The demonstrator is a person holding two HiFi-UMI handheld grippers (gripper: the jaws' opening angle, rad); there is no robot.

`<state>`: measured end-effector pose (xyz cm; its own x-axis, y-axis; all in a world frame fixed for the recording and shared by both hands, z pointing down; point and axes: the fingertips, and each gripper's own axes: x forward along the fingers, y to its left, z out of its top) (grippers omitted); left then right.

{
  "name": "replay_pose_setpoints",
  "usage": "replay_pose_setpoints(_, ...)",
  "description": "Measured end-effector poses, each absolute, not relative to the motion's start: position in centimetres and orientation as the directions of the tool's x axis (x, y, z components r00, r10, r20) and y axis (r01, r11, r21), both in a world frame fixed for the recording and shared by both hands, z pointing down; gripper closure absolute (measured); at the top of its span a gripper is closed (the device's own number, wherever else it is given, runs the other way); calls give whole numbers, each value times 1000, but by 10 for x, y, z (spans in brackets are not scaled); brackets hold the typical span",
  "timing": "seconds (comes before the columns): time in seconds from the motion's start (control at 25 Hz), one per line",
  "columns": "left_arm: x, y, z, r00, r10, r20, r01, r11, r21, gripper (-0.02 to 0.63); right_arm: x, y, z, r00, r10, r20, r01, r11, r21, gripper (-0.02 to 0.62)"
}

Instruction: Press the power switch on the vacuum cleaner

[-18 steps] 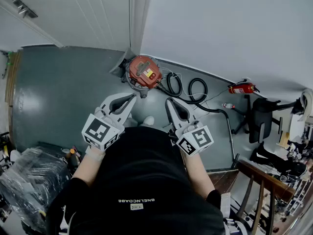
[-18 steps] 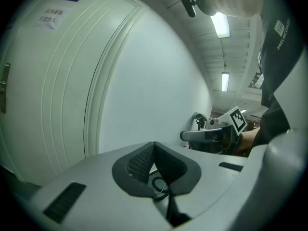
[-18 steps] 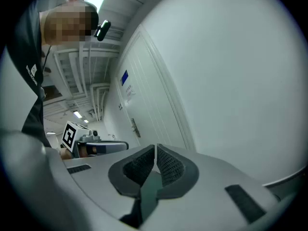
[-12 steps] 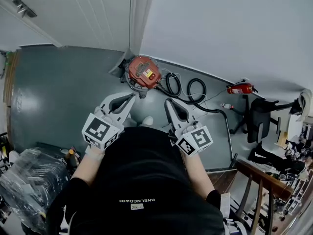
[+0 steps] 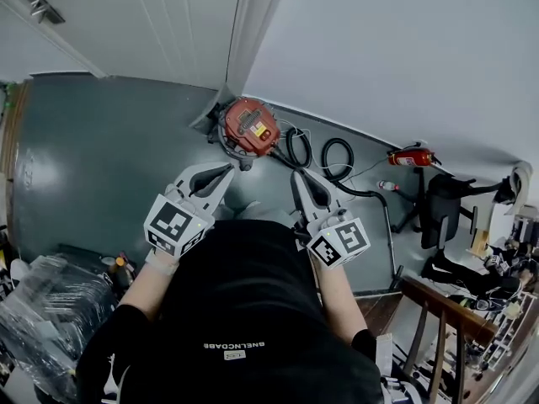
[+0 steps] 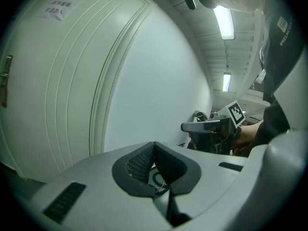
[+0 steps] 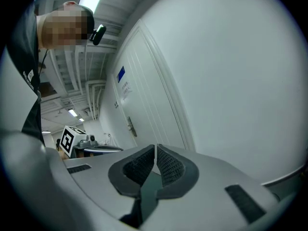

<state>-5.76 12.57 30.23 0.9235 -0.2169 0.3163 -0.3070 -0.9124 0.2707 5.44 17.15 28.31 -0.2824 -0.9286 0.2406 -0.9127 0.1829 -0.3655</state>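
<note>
The vacuum cleaner (image 5: 250, 127) is a round red canister with a yellow label, standing on the grey floor at the foot of the wall corner. Its black hose (image 5: 333, 155) lies coiled to its right. My left gripper (image 5: 227, 170) is shut and empty, held in the air below and left of the canister, apart from it. Level with it, my right gripper (image 5: 296, 175) is shut and empty too, nearer the hose. In the left gripper view the pads (image 6: 144, 160) meet; in the right gripper view the pads (image 7: 166, 166) meet as well. No switch can be made out.
A white door (image 5: 126, 23) and a white wall (image 5: 396, 49) stand behind the canister. A red fire extinguisher (image 5: 412, 155) and a black chair (image 5: 445, 205) are at the right. A wooden railing (image 5: 446, 311) is at lower right, wrapped bundles (image 5: 42, 314) at lower left.
The head view has tilted a little. Both grippers stay shut and hold about the same place short of the canister; the right one has shifted slightly right.
</note>
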Motion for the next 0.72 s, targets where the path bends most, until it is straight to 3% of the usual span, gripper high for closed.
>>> replay_pose_setpoints(0.32, -47, 103, 317, 913, -218, 345, -324, -901, 289, 592, 82, 144, 289, -283, -925, 252, -911, 177, -372, 558)
replay_pose_setpoints(0.72, 31, 62, 327, 870, -304, 387, -428, -856, 289, 592, 169, 89, 308, -383, -888, 253, -876, 262, -404, 558)
